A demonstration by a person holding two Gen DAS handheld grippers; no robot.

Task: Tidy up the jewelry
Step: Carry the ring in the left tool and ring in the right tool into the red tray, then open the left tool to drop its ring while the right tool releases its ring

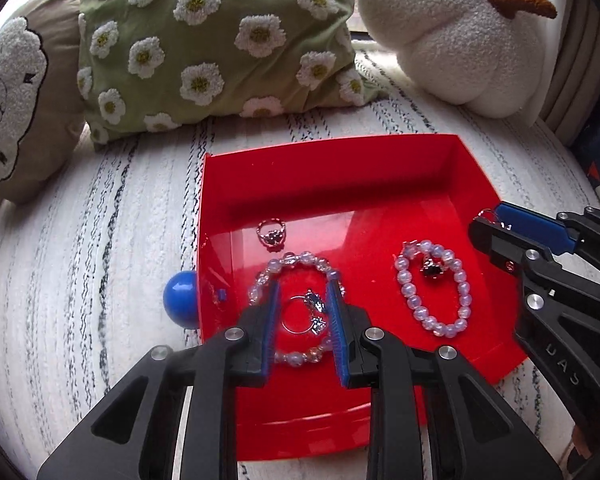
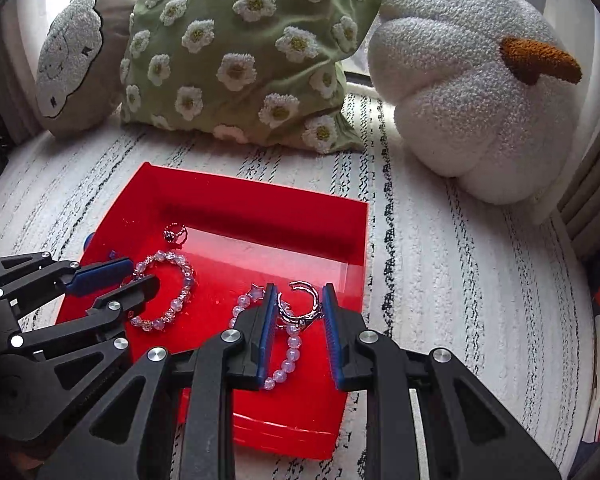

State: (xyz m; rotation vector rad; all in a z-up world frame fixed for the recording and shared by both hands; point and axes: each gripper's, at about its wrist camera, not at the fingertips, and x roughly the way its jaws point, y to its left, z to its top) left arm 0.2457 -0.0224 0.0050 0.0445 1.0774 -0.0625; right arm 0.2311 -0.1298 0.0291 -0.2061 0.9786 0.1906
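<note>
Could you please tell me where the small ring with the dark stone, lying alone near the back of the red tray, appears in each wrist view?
Left wrist: the ring lies left of centre, just beyond the beaded bracelet framed by the left tongs.
Right wrist: the ring sits upper left in the tray.
Shared landmark: the red tray.

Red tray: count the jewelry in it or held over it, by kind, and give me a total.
Bracelets: 2, one left, one right
Rings: 4, one at the back, a dark one inside the right bracelet, one between the left gripper fingers, one between the right gripper fingers
Total: 6
</note>
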